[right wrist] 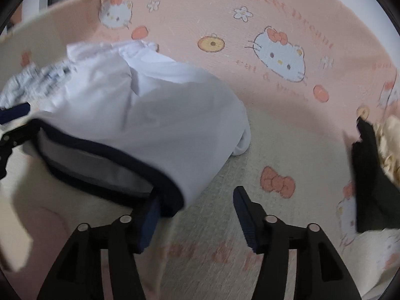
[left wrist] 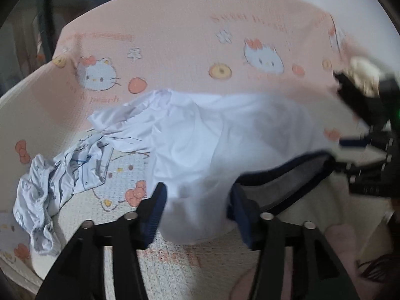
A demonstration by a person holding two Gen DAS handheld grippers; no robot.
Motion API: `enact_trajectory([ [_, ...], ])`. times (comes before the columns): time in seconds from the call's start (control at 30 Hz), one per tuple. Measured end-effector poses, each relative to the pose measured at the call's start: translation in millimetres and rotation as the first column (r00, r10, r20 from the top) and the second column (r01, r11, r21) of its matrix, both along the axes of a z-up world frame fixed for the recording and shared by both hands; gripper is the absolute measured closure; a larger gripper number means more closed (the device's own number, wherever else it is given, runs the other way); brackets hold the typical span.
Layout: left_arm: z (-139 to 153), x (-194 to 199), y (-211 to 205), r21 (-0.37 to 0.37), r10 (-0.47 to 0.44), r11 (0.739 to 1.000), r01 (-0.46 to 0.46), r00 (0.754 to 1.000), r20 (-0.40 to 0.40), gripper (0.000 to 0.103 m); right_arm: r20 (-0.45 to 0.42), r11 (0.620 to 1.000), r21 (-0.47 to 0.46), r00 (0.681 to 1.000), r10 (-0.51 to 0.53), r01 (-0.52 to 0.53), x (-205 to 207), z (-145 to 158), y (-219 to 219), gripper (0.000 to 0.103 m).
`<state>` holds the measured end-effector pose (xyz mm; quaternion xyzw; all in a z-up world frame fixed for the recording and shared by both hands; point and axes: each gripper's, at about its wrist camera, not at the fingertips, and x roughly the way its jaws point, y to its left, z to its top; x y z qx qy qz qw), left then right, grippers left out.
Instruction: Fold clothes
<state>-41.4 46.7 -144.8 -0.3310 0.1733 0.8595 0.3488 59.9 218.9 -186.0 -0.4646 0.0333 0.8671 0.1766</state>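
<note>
Left wrist view — fingers: the left gripper [left wrist: 197,210] has its fingers apart, the white garment [left wrist: 212,135] draped between them with its navy-trimmed opening [left wrist: 282,172] at the right finger; whether cloth is pinched I cannot tell.
Left wrist view — ahead: the garment spreads crumpled over the pink cartoon-cat blanket [left wrist: 175,37]; a second, printed pale garment [left wrist: 50,182] lies bunched left of the fingers.
Right wrist view — fingers: the right gripper [right wrist: 197,220] stands apart, nothing clamped; the navy trim touches the left finger [right wrist: 147,225].
Right wrist view — ahead: the white garment lies ahead-left; a dark item [right wrist: 372,182] sits far right.
Count: two pale garments, one dark item, two grippers.
Progress: no garment shows a neat fold; the white one looks to be in mid-handling, the printed one left to do.
</note>
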Motion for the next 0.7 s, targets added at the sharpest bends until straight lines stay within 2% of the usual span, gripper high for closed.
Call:
enact_trajectory([
  [0.13, 23.2, -4.7, -8.9, 0.066, 0.045, 0.997, -0.044, 0.999, -0.007, 0.044, -0.026, 1.000, -0.007, 0.999, 0.019, -0.019, 6.4, 15.3, -2.2, 0.041],
  [0.27, 29.0, -13.3, -4.6, 0.064, 0.059, 0.996, -0.056, 0.997, -0.044, 0.044, -0.051, 0.998, 0.055, 0.999, 0.012, -0.009, 3.8, 26.6, 1.8, 0.037],
  [0.37, 24.0, -21.2, 2.2, 0.038, 0.064, 0.997, -0.061, 0.996, -0.065, 0.044, -0.058, 0.998, 0.056, 0.998, -0.026, 0.029, -7.7, 25.6, 19.1, 0.035],
  [0.53, 14.7, -44.8, 8.6, 0.042, 0.076, 0.996, -0.076, 0.997, 0.004, 0.044, -0.038, 0.995, -0.004, 0.994, -0.098, 0.098, -26.1, 17.9, 51.3, 0.035],
  [0.7, 5.3, -68.3, 15.0, 0.045, 0.087, 0.995, -0.091, 0.993, 0.073, 0.044, -0.020, 0.994, -0.058, 0.995, -0.097, 0.095, -42.7, 13.7, 74.5, 0.035],
])
